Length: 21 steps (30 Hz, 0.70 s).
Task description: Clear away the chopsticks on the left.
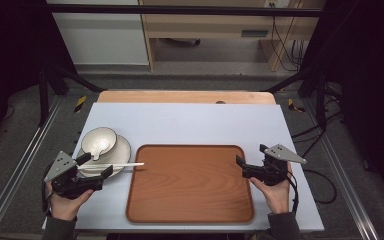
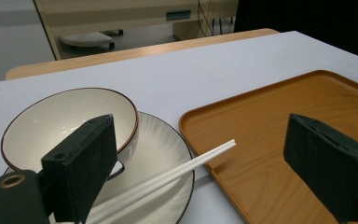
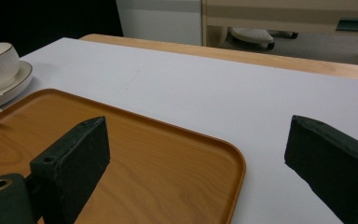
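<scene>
Left gripper [image 1: 98, 166] jaws apart, nothing clamped, over plate [image 1: 122, 150] edge by chopsticks [image 1: 116, 165] lying across plate onto tray [image 1: 190, 185]. Bowl [image 1: 99, 140] on plate. Right gripper [image 1: 242, 166] apart at tray's right edge.

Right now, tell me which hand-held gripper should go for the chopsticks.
Left. The left hand-held gripper hovers open right at the plate, with the chopsticks lying between its jaws. The right hand-held gripper sits open at the tray's far edge, away from them.
</scene>
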Available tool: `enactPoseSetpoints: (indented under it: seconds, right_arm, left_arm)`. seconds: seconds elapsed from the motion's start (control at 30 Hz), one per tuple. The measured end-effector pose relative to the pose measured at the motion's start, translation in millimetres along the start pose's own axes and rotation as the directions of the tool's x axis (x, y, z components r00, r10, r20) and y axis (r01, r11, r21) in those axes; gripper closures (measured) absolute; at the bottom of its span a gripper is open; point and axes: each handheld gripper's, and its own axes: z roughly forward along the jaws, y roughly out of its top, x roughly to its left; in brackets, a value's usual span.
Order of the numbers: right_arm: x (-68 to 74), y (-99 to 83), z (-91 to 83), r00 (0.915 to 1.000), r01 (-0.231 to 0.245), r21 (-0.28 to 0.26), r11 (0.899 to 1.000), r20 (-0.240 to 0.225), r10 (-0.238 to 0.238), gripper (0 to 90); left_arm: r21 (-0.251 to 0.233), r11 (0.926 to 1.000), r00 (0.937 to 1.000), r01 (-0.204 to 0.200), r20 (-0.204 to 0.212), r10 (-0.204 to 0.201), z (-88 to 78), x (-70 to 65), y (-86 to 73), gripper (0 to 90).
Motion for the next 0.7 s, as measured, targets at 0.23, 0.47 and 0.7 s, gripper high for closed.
enactPoseSetpoints:
  seconds: [0.23,0.47,0.7]
  right_arm:
    - [4.7,-0.5,0.0,0.9998,0.019,0.007,1.0,-0.004,-0.019,6.9]
    - [7.1,0.4,-0.4,0.9998,0.022,0.016,1.0,-0.002,-0.022,7.4]
    - [9.1,-0.7,1.9,0.9997,0.025,0.033,0.999,-0.006,-0.025,8.2]
  left_arm:
    - [0.025,0.9996,0.9998,-0.012,0.015,0.012,-6.8,6.8,-4.5,7.9]
    - [0.096,0.9947,0.9982,-0.036,0.052,0.031,-17.1,18.8,-14.7,9.1]
    - [0.176,0.9813,0.9961,-0.079,0.054,0.07,-22.3,31.1,-26.9,12.5]
